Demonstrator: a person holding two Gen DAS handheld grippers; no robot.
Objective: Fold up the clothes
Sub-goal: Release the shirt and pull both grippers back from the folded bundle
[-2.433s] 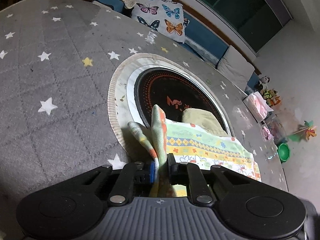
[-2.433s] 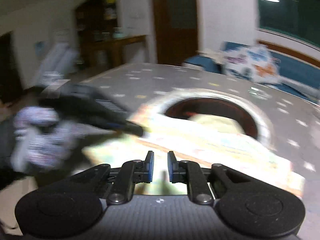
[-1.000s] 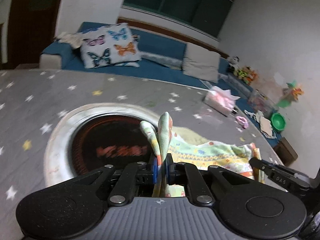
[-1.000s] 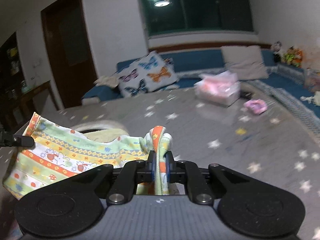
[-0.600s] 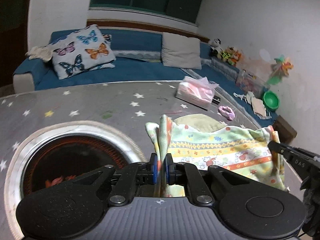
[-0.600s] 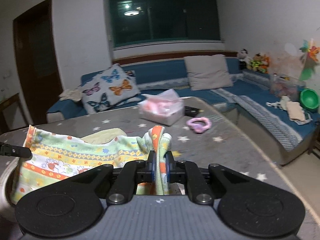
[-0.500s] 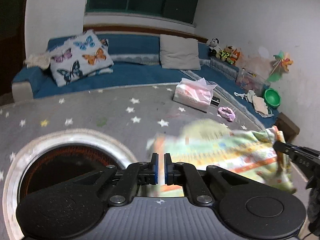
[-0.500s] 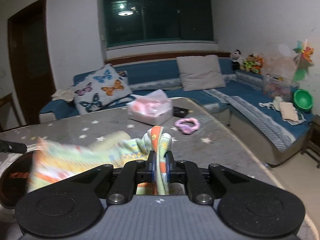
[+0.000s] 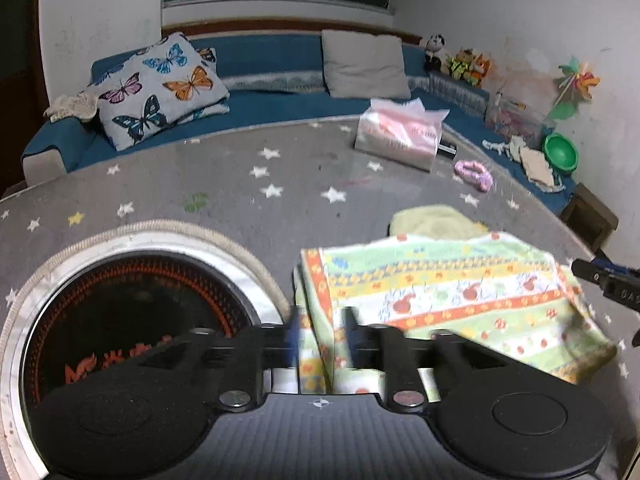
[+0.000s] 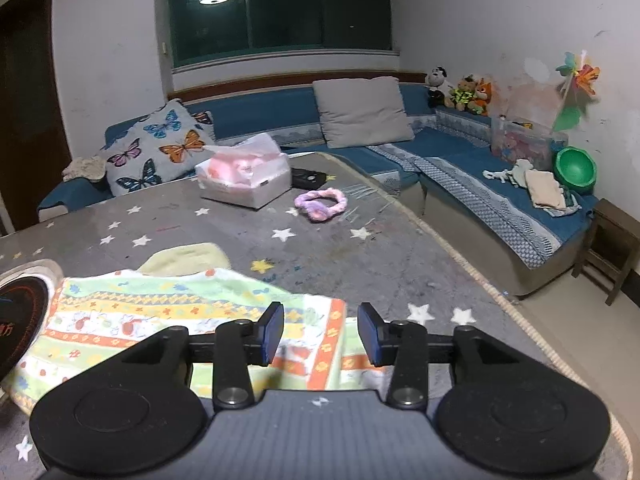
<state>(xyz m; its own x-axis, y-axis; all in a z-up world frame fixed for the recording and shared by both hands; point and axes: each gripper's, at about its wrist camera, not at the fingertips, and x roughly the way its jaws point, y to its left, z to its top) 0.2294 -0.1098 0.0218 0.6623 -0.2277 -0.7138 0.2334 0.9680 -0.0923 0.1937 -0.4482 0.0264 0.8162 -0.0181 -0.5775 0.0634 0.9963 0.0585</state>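
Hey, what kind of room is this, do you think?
Most likely a home living room: a long blue corner sofa with a butterfly-print cushion, stuffed toys on its ledge, and a grey star-patterned table cover holding a colourful striped cloth.

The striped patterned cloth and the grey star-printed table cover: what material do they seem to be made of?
The striped patterned cloth looks like soft woven cotton or terry, matte: it drapes limply, wrinkles, and its printed bands are dull, not glossy. The grey star-printed table cover looks like a smooth wipeable sheet, perhaps vinyl or coated fabric: it lies flat, shows scuffs and a faint sheen. Neither can be told for certain.
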